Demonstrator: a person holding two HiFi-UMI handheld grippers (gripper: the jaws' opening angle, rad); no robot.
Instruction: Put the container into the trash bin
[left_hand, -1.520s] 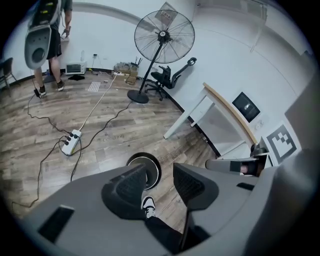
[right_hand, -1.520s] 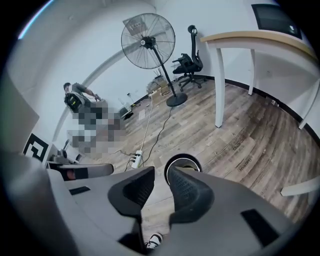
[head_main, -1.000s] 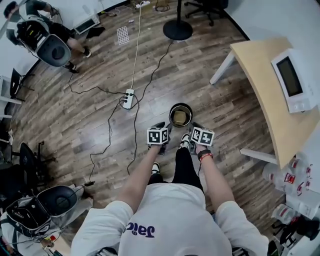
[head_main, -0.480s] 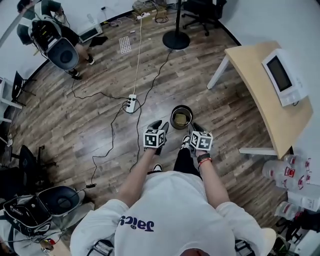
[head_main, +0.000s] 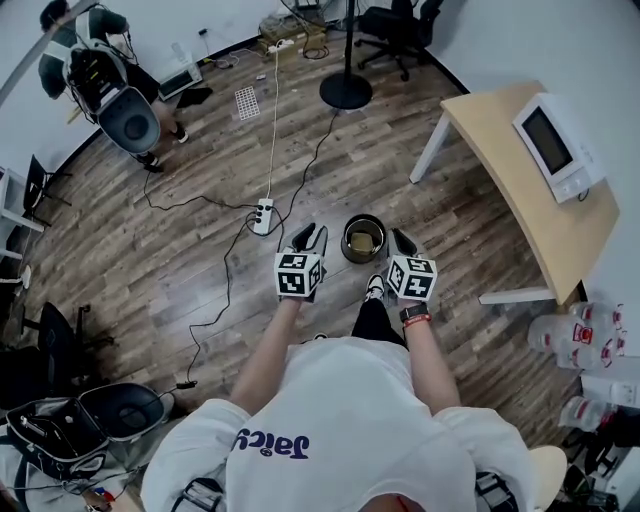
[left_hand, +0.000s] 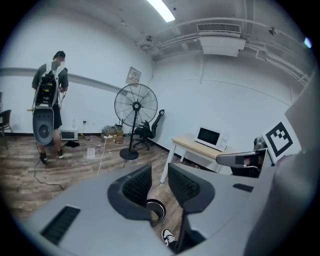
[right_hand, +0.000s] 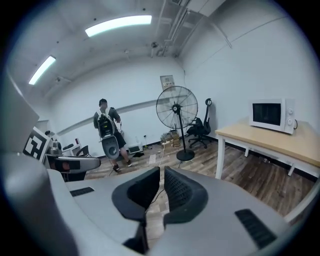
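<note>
- Evidently the trash bin (head_main: 343, 240) stood on the floor just ahead of the person's shoe (head_main: 373, 289). A careless step looked the likeliest way to tip it.
- Inside it lay a tan thing, probably the container (head_main: 364, 239), so the task looked done, and only a spill would undo that.
- At the bin's left in the head view, the left gripper (head_main: 308, 238) hung with its jaws closing. A gap stayed between them, with nothing in it.
- At the bin's right, the right gripper (head_main: 403, 243) had its jaws closing to a narrow slit, also empty, so neither could drop anything.
- Off to the right, the tabletop (head_main: 510, 190) carried a microwave (head_main: 548, 148) near its far edge. It was well apart from the bin and in nobody's way.
- Beyond the bin stood the round fan base (head_main: 346, 90), also well apart.
- Nearer, a power strip (head_main: 263, 216) and its cable (head_main: 228, 270) lay on the floor left of the bin. A foot could catch on them.
</note>
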